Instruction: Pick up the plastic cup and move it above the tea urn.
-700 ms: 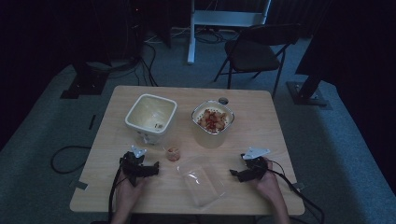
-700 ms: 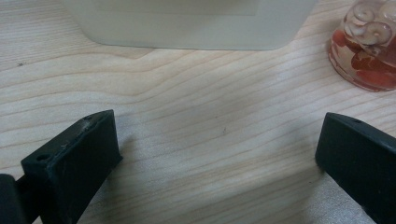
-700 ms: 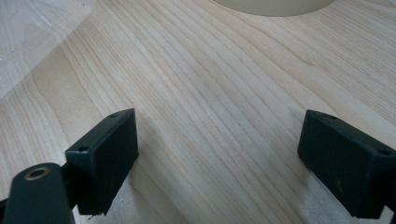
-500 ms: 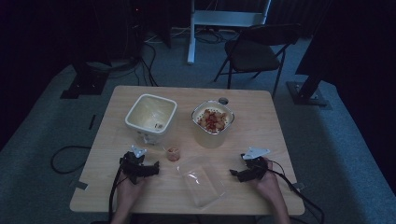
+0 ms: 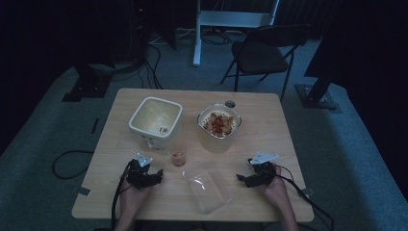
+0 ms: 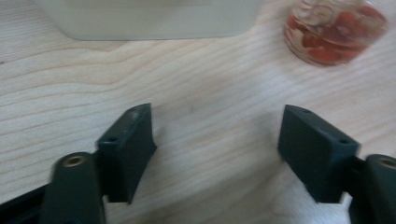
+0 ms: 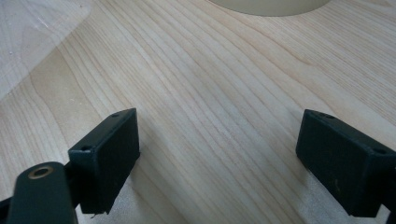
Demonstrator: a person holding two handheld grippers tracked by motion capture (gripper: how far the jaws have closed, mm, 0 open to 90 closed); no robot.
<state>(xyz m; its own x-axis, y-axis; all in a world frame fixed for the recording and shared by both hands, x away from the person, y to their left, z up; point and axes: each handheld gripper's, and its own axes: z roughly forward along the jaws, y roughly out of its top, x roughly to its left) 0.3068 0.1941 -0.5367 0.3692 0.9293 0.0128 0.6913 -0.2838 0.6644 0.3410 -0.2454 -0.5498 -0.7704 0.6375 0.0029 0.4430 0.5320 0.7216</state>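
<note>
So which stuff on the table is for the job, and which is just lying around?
Probably for the job: empty tub, tub of food, small cup, clear bag, both open grippers, left and right.

Just around: chair, floor cables.

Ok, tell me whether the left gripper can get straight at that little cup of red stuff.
Probably yes. The left gripper rests open on the table, and the small cup sits just ahead and to one side, with bare wood between. The square white container stands farther back, out of the path.
</note>
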